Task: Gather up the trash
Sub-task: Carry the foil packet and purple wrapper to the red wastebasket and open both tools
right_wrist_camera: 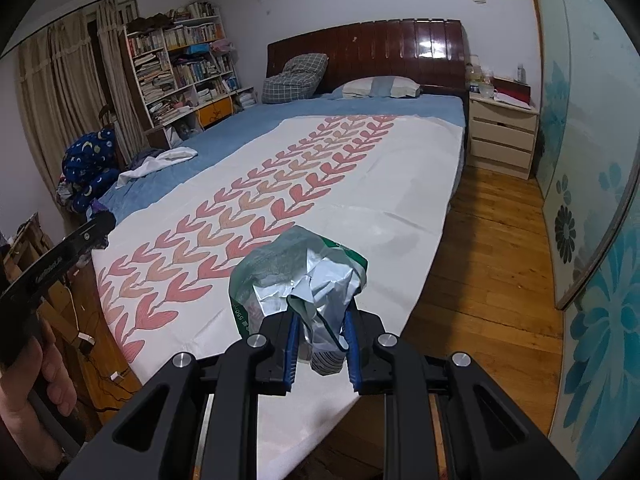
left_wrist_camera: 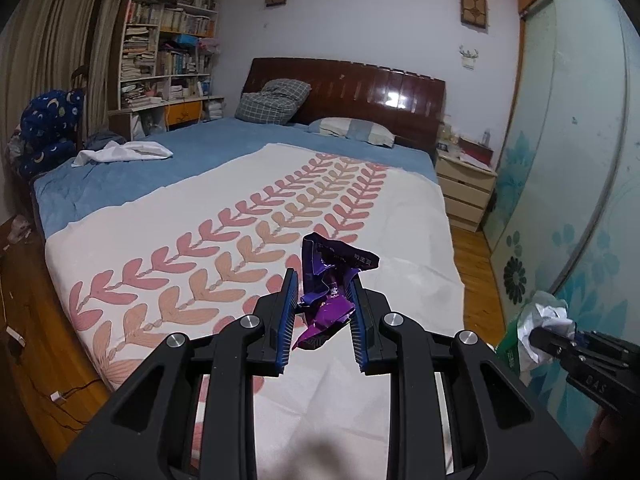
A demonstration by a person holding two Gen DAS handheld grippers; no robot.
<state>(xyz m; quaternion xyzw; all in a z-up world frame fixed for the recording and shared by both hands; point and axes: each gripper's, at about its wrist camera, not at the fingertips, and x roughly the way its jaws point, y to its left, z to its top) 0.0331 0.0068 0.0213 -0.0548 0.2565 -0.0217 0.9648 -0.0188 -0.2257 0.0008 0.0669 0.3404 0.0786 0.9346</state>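
**Two wrappers lifted over the bed**

Fingers [left_wrist_camera: 289, 300] of the left gripper [left_wrist_camera: 323, 312] were clamped on a crumpled purple wrapper [left_wrist_camera: 328, 280], its blue pads pressing the foil from both sides while the loose upper end stood up above the tips. Beside it, the right gripper [right_wrist_camera: 320, 344] pinched a scrunched green and white plastic bag [right_wrist_camera: 296, 276], which bulged out above and in front of its pads. Both pieces of trash hung in the air over the near end of the bed [right_wrist_camera: 400, 200], clear of the white sheet with its rows of pink and tan leaf shapes [left_wrist_camera: 224, 248]. A hand [right_wrist_camera: 44, 376] showed at the left edge of the right camera's view, wrapped round the handle of the left tool. Farther up the bed lay a blue cover, a checked pillow [left_wrist_camera: 272, 100] against the dark wooden headboard [left_wrist_camera: 360, 84], and a white cloth [left_wrist_camera: 124, 152] near the far side. A crowded bookshelf [left_wrist_camera: 168, 52] stood in the corner, and a pale bedside cabinet [right_wrist_camera: 500, 136] beside the patterned sliding doors.
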